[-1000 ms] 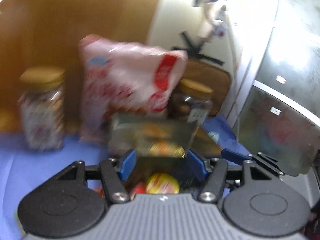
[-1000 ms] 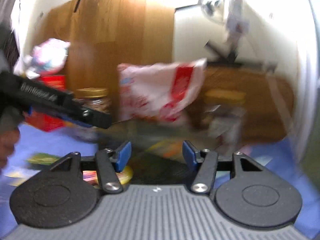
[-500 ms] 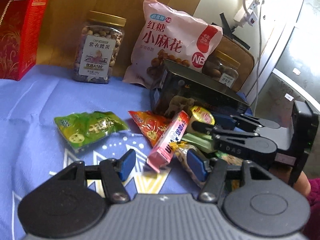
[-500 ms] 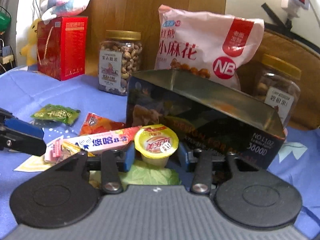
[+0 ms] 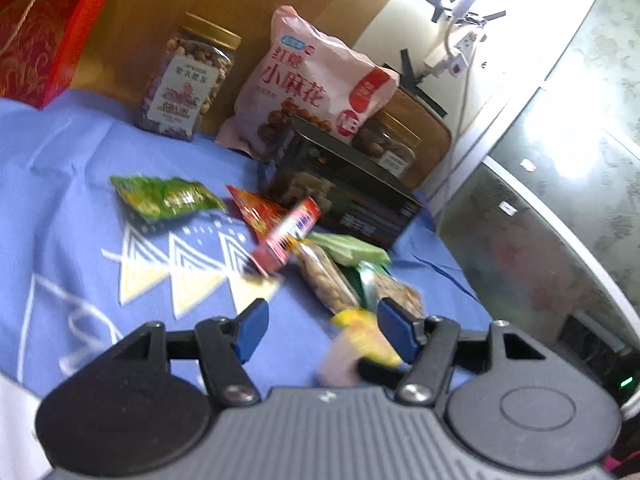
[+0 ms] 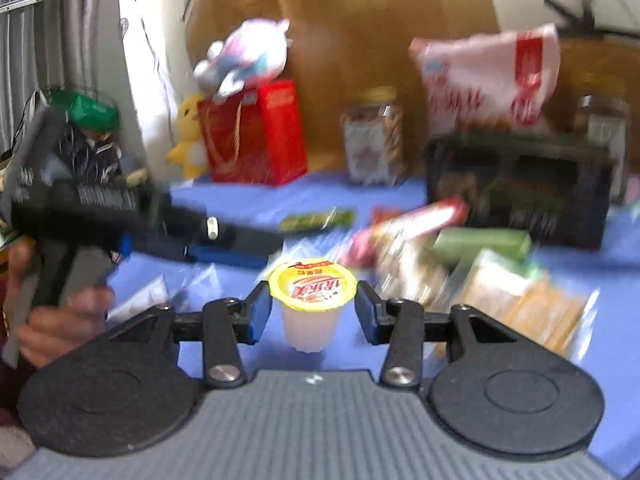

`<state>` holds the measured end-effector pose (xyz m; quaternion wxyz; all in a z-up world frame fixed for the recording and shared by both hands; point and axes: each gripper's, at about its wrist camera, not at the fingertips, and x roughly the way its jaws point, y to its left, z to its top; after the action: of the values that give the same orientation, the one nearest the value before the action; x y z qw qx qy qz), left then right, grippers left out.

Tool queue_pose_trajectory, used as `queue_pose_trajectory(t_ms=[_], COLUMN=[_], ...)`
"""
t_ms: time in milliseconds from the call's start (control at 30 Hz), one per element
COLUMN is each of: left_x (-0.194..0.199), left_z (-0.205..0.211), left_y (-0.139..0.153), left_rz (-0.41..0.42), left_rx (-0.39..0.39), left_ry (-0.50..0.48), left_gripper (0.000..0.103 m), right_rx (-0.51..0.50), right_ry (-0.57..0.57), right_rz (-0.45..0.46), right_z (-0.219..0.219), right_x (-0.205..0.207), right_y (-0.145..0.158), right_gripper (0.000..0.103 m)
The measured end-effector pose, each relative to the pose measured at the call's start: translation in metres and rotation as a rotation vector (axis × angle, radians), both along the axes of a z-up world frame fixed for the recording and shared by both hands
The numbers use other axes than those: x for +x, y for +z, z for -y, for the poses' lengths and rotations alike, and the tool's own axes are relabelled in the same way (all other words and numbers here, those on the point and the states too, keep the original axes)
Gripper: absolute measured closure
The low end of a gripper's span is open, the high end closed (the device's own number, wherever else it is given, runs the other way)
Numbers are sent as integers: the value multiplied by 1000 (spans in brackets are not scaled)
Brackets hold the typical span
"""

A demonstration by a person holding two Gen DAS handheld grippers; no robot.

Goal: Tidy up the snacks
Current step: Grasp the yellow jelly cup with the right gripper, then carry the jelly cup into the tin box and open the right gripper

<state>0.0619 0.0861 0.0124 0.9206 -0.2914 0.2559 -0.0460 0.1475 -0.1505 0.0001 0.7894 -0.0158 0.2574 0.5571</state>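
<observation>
Gripping a jelly cup (image 6: 313,285), the right gripper (image 6: 314,312) faces loose packets (image 6: 516,304); left gripper (image 5: 322,330) gapes wide.

A plush toy (image 6: 244,56) lies atop the red gift box (image 6: 256,132).

Both cameras sit low over the blue-clothed desk (image 5: 72,148), each looking forward past its own jaws toward the far wooden wall. The left wrist view tilts, facing far right; the right wrist view sits nearer the desk, blurred. Both share the dark tin (image 5: 344,196) (image 6: 520,184), pink bag (image 5: 316,84) (image 6: 488,80) and red box (image 5: 40,28) (image 6: 256,136).
</observation>
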Motion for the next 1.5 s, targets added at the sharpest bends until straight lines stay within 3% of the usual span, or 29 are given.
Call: queue_pose_trajectory(t_ms=[67, 133, 233, 300, 367, 467, 867, 1033, 1100, 1500], left_x=[-3, -2, 4, 4, -3, -7, -10, -10, -9, -5], left_z=[8, 16, 25, 27, 35, 39, 29, 28, 28, 25], left_y=[-1, -4, -15, -24, -27, -26, -27, -28, -28, -30], left_rz=[-10, -28, -63, -41, 17, 37, 36, 35, 32, 30], left_rx=[5, 11, 14, -24, 32, 63, 12, 6, -3, -32], left_ry=[-12, -22, -37, -62, -59, -57, -22, -21, -24, -39], left_gripper=[42, 45, 62, 64, 64, 65, 61, 60, 60, 62], right_rx=[-37, -51, -76, -91, -107, -125, -117, -102, -101, -103], right_ry=[10, 16, 34, 16, 1, 0, -22, -15, -5, -10], right_rz=[-10, 43, 63, 58, 58, 74, 80, 70, 72, 86], right_z=[-4, -8, -12, -14, -16, -16, -12, -10, -11, -13], right_x=[-8, -17, -20, -18, -18, -21, -22, -21, -22, -25], right_y=[-11, -9, -11, -11, -12, -14, -14, -14, -14, -14], right_gripper=[55, 51, 47, 47, 48, 48, 49, 57, 66, 67])
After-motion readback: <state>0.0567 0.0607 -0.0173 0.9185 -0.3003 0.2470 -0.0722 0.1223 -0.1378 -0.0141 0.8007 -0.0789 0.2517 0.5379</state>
